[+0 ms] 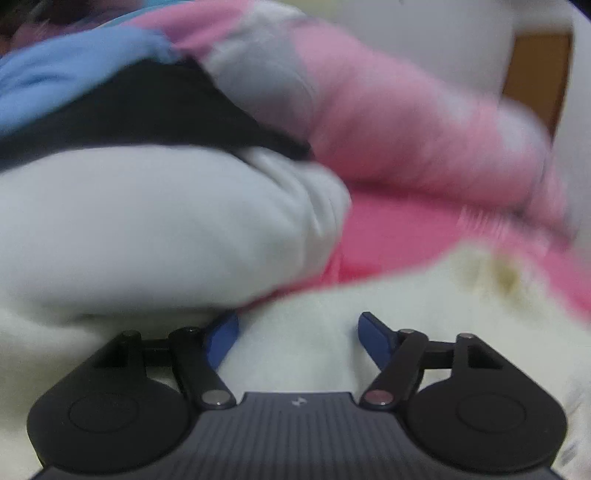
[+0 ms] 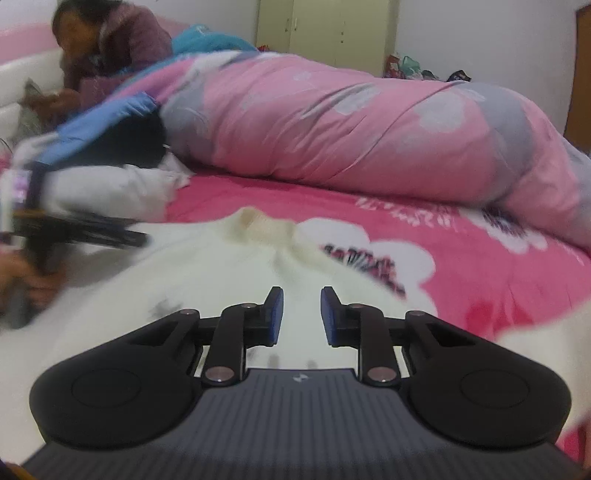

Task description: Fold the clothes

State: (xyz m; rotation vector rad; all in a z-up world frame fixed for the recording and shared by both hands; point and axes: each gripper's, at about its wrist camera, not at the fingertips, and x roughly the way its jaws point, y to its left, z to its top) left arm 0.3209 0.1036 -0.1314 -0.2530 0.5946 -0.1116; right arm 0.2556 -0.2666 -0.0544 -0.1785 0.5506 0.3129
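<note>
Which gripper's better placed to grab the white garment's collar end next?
Probably right. The right gripper faces the collar of the white garment, jaws apart and empty. The left gripper is wide open near the garment's edge, its view blurred.

You stood in a home bedroom: a bed (image 2: pixel 461 266) with a rolled pink quilt (image 2: pixel 332 129), a wardrobe (image 2: pixel 325 29) behind.

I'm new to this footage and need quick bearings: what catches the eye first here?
A big rolled-up pink quilt lies across the far side of the bed, over a bright pink sheet printed with white flowers. Nearer, a cream-white garment lies spread out beneath both grippers: the right gripper has its jaws narrowly apart with nothing between them, the left gripper is open wide over the fabric.
</note>
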